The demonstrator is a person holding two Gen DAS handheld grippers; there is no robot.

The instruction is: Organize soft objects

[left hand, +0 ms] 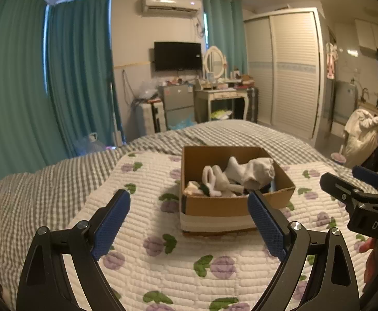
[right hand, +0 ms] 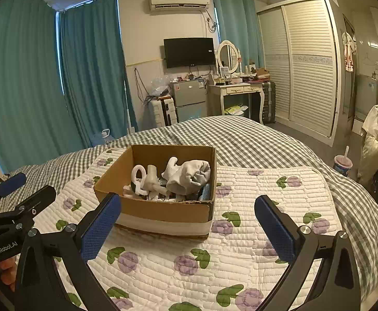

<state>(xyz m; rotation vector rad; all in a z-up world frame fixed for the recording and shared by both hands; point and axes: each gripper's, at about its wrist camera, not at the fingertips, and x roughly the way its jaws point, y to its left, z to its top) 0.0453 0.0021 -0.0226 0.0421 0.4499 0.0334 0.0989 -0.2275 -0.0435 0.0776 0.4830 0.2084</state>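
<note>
My left gripper hangs over the floral quilt with its blue pads spread wide and nothing between them. Straight ahead of it, a little to its right, sits the cardboard box, open at the top, its near wall facing me and its longer side running roughly across my view. Inside lies a heap of white soft things, the bulkiest a rolled white cloth bundle toward the box's right half (socks, I'd guess, though I can't be sure).

My right gripper is likewise wide open and empty, hovering over the quilt with the box ahead and to its left. Both tools sit short of the box, with quilt showing between pads and cardboard. I judge the bundle lies about as near one hand as the other, so either must go forward and down over the near wall.
</note>
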